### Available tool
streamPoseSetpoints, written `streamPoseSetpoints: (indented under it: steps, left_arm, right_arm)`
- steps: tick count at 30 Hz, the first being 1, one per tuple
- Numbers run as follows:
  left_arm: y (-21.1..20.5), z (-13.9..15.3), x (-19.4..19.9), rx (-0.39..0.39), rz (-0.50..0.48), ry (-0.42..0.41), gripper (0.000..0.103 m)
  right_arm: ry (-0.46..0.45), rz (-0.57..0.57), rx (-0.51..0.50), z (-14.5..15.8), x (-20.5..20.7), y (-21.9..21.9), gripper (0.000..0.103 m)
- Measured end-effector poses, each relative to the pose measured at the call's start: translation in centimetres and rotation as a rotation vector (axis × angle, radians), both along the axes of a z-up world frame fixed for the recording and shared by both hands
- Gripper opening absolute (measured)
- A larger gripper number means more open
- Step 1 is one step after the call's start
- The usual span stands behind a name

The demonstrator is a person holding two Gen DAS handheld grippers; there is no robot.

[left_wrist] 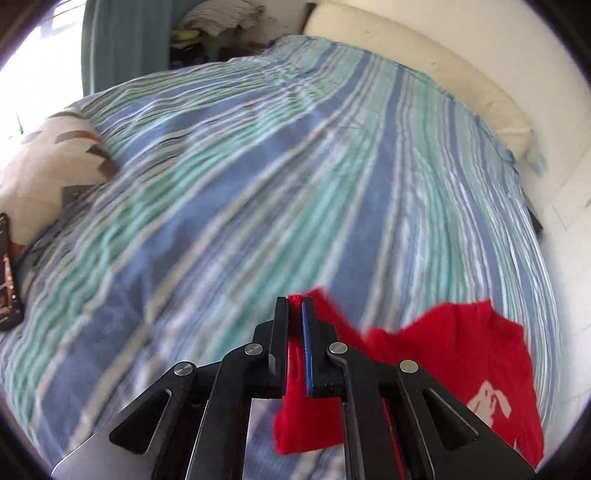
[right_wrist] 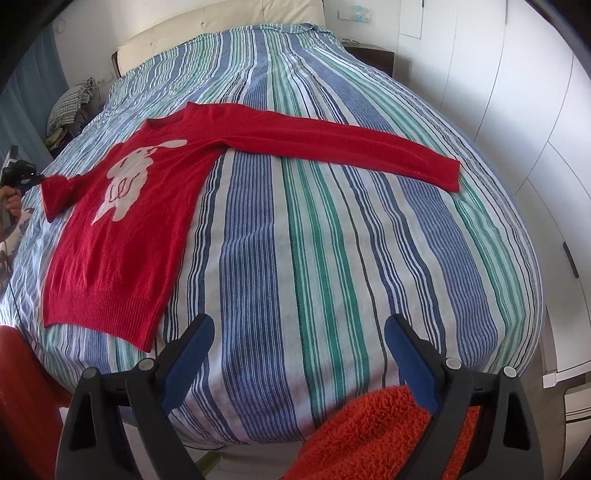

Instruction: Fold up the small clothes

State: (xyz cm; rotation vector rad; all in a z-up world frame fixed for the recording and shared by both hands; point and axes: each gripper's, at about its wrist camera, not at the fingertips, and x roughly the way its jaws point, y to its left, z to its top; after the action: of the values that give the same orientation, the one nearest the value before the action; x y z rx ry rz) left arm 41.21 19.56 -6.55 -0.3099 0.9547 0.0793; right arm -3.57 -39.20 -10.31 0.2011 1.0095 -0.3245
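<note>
A small red sweater [right_wrist: 122, 221] with a pale rabbit figure lies face up on the striped bed cover [right_wrist: 295, 229]. One sleeve [right_wrist: 351, 144] stretches flat to the right. My left gripper [left_wrist: 295, 301] is shut on the cuff of the other sleeve [left_wrist: 306, 417], which hangs red between its fingers; it also shows at the far left of the right wrist view [right_wrist: 37, 177]. The sweater body shows at lower right in the left wrist view [left_wrist: 461, 354]. My right gripper [right_wrist: 299, 325] is open and empty above the near edge of the bed.
An orange fluffy cloth [right_wrist: 373, 435] lies under the right gripper at the bed's foot. A cream headboard [right_wrist: 221, 26] and white cabinets [right_wrist: 517, 129] bound the bed. A patterned pillow [left_wrist: 48, 162] and a dark device [left_wrist: 7, 273] lie at the left.
</note>
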Motion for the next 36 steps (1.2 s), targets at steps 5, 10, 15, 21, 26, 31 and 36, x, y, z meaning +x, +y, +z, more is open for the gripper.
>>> streamPoseSetpoints:
  steps: [5,10,15,21,26,31,36]
  left_arm:
    - [7.1,-0.3,-0.8,-0.041,0.175,0.015,0.005]
    - [11.8,-2.2,-3.0,-0.088,0.376,0.048,0.005]
    - [13.8,-6.6,-4.0,-0.097,0.443,0.129,0.005]
    - [13.9,-8.9,-7.2,-0.1,0.369,0.142,0.004]
    - [13.5,-9.1,-7.9,-0.084,0.27,0.14,0.008]
    - [17.7,-9.0,-8.9,-0.23,0.39,0.078,0.041]
    - [17.5,-10.1,-5.5,-0.273,0.313,0.127,0.041]
  right_arm:
    - [0.005,0.006,-0.008,0.0,0.0,0.4,0.092]
    - [0.026,0.01,-0.009,-0.4,0.5,0.4,0.092]
    - [0.051,0.035,-0.024,-0.8,0.9,1.0,0.092]
    - [0.052,0.028,-0.021,-0.8,0.8,0.9,0.092]
    - [0.066,0.037,-0.023,-1.0,1.1,1.0,0.092]
    - [0.063,0.037,-0.035,-0.9,0.9,1.2,0.092]
    - [0.087,0.04,-0.04,-1.3,1.3,1.3,0.092]
